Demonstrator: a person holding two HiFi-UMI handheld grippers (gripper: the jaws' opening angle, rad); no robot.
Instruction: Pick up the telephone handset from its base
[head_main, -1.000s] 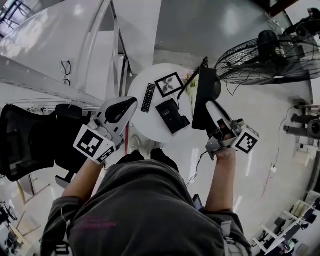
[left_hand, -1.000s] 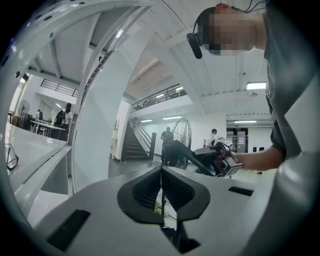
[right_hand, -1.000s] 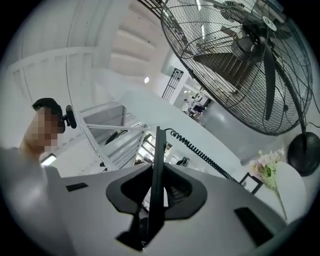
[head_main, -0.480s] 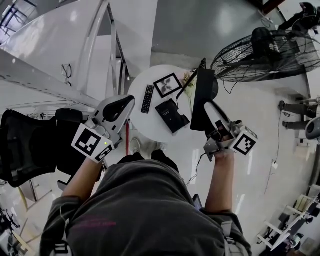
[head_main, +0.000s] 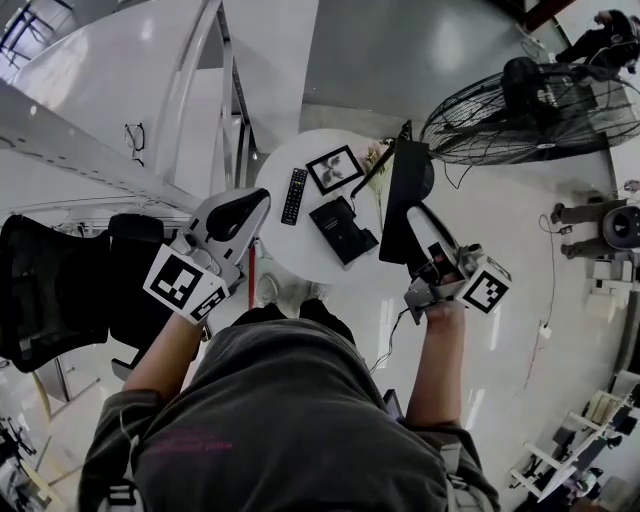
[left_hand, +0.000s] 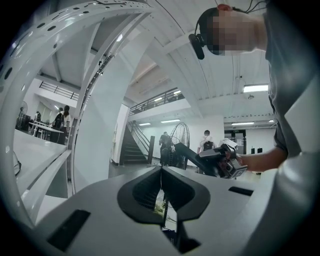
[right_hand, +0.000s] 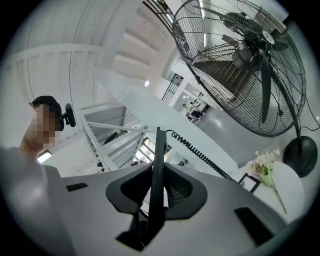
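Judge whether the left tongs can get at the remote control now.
Probably yes: the remote control lies uncovered close by the left tongs, nothing between them, though their jaws are shut.

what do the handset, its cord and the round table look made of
Handset: probably hard black plastic, matte, a rigid slab with no glare. Cord: likely flexible black plastic or rubber, judging by its tight springy coil. Round table: smooth white top, laminate or paint; can't tell which.

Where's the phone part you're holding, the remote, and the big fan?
handset (head_main: 403, 198), head view, middle of its black body.
remote (head_main: 296, 195), head view, middle of its buttons.
fan (head_main: 505, 125), head view, on its wire cage.
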